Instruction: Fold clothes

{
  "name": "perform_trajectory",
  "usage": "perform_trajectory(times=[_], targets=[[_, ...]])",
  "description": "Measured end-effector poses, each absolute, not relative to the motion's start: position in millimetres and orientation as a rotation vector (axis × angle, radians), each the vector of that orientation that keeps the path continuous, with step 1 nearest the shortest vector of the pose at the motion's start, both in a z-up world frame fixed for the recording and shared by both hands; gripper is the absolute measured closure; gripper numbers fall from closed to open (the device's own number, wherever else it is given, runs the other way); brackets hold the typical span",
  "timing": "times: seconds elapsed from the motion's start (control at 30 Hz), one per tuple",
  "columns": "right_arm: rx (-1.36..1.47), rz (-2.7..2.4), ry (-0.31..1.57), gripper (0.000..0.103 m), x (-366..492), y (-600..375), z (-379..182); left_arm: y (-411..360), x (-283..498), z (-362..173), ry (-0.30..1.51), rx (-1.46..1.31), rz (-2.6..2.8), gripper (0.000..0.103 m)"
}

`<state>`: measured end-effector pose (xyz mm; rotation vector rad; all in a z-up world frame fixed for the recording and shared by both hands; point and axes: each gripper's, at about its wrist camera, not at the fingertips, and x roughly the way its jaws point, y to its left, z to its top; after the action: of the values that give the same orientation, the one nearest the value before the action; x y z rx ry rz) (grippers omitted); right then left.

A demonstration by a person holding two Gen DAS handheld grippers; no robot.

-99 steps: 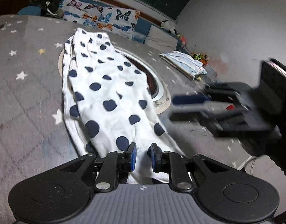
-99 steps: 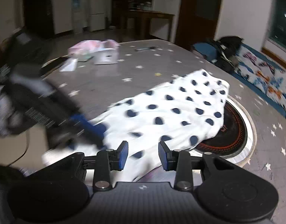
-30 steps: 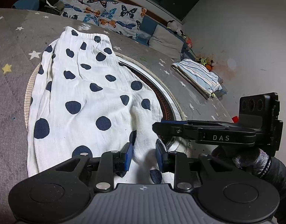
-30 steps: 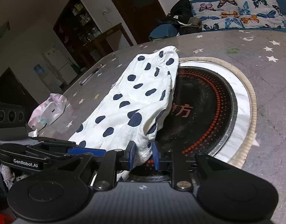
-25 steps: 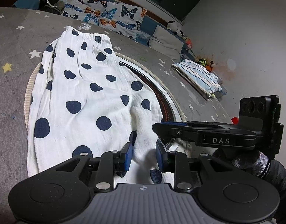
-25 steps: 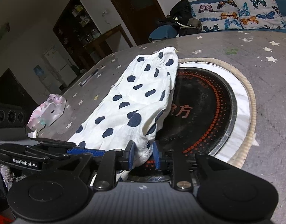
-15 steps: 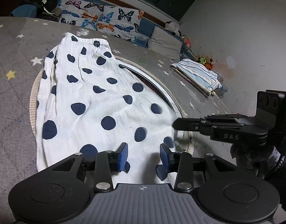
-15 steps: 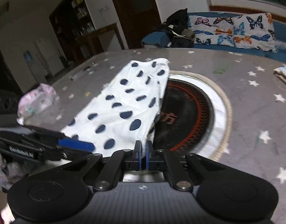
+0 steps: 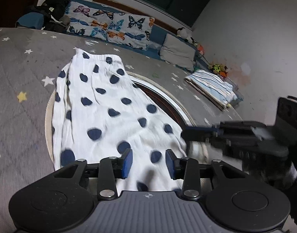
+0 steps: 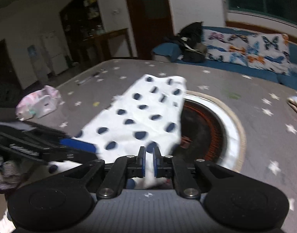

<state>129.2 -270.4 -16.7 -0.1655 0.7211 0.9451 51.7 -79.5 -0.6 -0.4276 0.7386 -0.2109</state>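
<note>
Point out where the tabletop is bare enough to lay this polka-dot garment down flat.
Bare grey star-print tablecloth lies left of the polka-dot garment, and more between the round burner and the striped folded cloth. The near edge is crowded: left gripper, right gripper, pink bundle.

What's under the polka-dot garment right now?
The polka-dot garment lies partly over a round burner set in the star-patterned table; the burner's covered part is hidden.
</note>
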Motion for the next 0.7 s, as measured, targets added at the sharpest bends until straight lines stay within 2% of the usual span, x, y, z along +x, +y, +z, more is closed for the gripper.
perform_trajectory(times=[0.17,0.2,0.23,0.27,0.4,0.43,0.53,0.6,0.63,0.7], targets=[[-0.225,0.959,0.748,0.083,129.2,-247.6,-32.1,-58.9,73.2,-10.6,0.751,-0.431,-0.124,0.070],[-0.236,0.958,0.753,0.083,129.5,-244.9,-35.3,-53.3,75.9,-12.9,0.751,-0.436,-0.106,0.072],[-0.241,0.954,0.760,0.083,130.3,-244.5,-37.9,-47.7,77.2,-13.9,0.744,-0.441,-0.089,0.080],[-0.245,0.949,0.767,0.082,131.2,-244.4,-40.3,-42.0,78.6,-15.0,0.738,-0.445,-0.073,0.082],[-0.247,0.934,0.788,0.081,133.9,-252.6,-47.1,-21.6,81.7,-17.4,0.712,-0.456,0.002,0.085],[-0.248,0.930,0.789,0.081,133.9,-254.7,-46.6,-17.9,82.2,-18.0,0.708,-0.464,0.004,0.089],[-0.243,0.929,0.791,0.081,133.7,-256.8,-42.5,-17.3,81.0,-15.7,0.700,-0.467,0.004,0.089],[-0.253,0.936,0.771,0.072,131.9,-254.4,-38.9,-24.6,77.9,-11.7,0.695,-0.441,-0.014,0.089],[-0.257,0.940,0.759,0.063,131.0,-253.1,-37.6,-28.5,76.4,-9.9,0.694,-0.431,-0.028,0.089],[-0.265,0.943,0.746,0.062,130.8,-249.1,-36.2,-36.2,72.7,-6.7,0.691,-0.409,-0.060,0.089]])
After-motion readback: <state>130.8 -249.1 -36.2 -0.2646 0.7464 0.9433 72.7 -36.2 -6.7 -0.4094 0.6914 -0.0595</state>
